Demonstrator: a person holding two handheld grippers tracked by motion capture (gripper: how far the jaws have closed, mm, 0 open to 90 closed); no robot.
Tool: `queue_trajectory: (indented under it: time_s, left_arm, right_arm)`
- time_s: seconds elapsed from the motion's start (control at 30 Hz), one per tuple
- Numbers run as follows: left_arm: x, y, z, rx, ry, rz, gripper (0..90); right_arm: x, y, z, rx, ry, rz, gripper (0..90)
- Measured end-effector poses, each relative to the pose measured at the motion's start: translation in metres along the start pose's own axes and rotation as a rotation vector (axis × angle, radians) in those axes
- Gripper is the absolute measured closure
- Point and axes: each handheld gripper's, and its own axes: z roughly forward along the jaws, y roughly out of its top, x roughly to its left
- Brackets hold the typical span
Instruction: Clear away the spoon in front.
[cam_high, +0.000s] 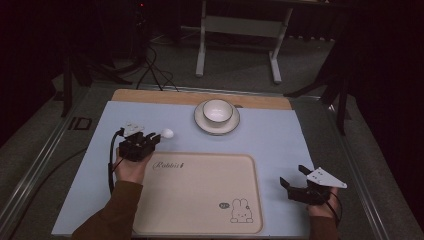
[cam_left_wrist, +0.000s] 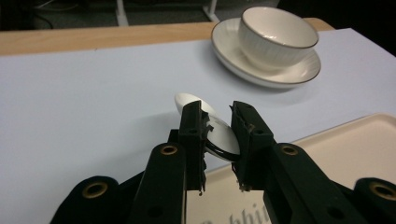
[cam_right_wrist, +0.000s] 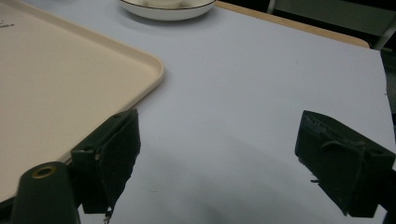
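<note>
Your left claw (cam_left_wrist: 218, 128) grips a white spoon (cam_left_wrist: 210, 128), jaws closed on it, above the worktop (cam_high: 280, 140) near the tray's (cam_high: 200, 200) far-left corner. Your right claw (cam_right_wrist: 219, 158) gapes wide, holding nothing.

Left claw (cam_high: 152, 137): black, blocky body, two flat black jaws with brass-coloured rivets, grey three-cornered plate on top, black cable trailing beside the beige tray (cam_high: 200, 200). Right claw (cam_high: 294, 181): same black build, white-grey plate, cable. Brown long sleeves (cam_high: 117, 210) on both forearms.
</note>
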Motion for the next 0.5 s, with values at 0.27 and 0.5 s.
queue_trajectory:
  time_s: [0.27,0.5]
  left_arm:
    - [0.004,-0.017,-0.008,0.007,0.017,-0.017,75.4]
    - [0.005,-0.027,-0.016,-0.001,0.03,-0.029,75.4]
  right_arm:
    - [0.0,0.0,0.0,0.001,-0.002,0.0,13.9]
    - [0.0,0.0,0.0,0.001,-0.003,0.0,14.0]
